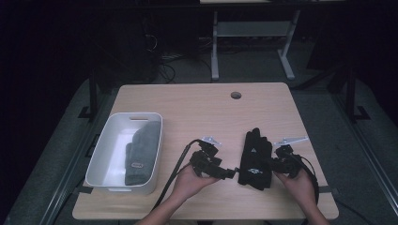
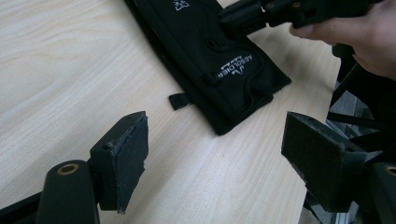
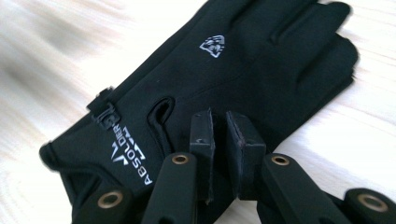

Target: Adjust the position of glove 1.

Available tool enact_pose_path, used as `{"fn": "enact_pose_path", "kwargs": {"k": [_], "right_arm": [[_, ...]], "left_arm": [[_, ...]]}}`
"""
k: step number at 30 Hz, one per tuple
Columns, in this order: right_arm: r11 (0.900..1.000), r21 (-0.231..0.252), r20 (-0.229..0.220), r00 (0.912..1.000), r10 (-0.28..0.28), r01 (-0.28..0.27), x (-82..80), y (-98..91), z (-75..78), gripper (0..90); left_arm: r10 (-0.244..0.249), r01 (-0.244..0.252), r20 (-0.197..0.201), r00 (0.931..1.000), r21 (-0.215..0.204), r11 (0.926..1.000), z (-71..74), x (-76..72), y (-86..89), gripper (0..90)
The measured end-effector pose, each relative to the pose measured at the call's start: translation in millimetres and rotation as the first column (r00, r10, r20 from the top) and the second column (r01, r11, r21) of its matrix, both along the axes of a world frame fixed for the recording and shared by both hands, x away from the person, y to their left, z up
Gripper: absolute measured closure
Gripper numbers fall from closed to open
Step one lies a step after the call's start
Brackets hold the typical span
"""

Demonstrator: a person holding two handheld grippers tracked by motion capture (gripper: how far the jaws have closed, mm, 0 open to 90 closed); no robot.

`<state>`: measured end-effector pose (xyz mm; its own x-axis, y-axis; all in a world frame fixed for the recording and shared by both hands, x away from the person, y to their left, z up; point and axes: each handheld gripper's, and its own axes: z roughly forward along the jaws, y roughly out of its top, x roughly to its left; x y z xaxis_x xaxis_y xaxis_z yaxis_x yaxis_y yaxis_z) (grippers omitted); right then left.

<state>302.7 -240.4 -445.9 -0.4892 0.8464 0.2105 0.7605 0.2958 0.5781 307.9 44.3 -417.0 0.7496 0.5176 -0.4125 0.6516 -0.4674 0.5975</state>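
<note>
A black glove (image 1: 255, 158) lies flat on the table (image 1: 197, 103) right of the bin (image 1: 109, 140), the right gripper (image 3: 219, 140) nearly closed over its cuff, gripping nothing evident; the left gripper (image 2: 215, 158) stands wide open, empty, just beside it.

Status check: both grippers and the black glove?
Left gripper open, short of black fabric glove. Right gripper jaws nearly together over glove, grip unclear. Grey mitten in white plastic bin.
</note>
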Motion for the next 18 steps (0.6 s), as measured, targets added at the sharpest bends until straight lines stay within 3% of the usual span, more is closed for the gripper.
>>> {"fn": "enact_pose_path", "kwargs": {"k": [7,10,14,18], "right_arm": [[0.9973,0.02,-0.006,0.9975,0.071,-0.071,-4.6,16.8,0.2,76.1],[0.9952,0.024,-0.002,0.9955,0.095,-0.094,-3.6,21.3,2.1,65.4],[0.9975,0.032,0.021,0.9978,0.063,-0.063,1.8,15.1,8.1,48.1],[0.9997,0.02,0.035,0.9993,0.01,-0.01,13.8,0.8,8.9,39.5]], "left_arm": [[-0.001,0.001,-0.012,0.9999,0.01,0.9999,-5.1,1.9,-4.7,22.9],[0.0,0.0,-0.02,0.9998,0.012,0.9999,-8.5,4.0,-6.3,23.8],[0.007,-0.007,-0.032,0.9995,0.019,0.9998,-13.2,6.0,-9.5,25.5],[0.005,-0.004,-0.043,0.999,0.038,0.9993,-19.7,8.9,-13.4,27.9]]}}
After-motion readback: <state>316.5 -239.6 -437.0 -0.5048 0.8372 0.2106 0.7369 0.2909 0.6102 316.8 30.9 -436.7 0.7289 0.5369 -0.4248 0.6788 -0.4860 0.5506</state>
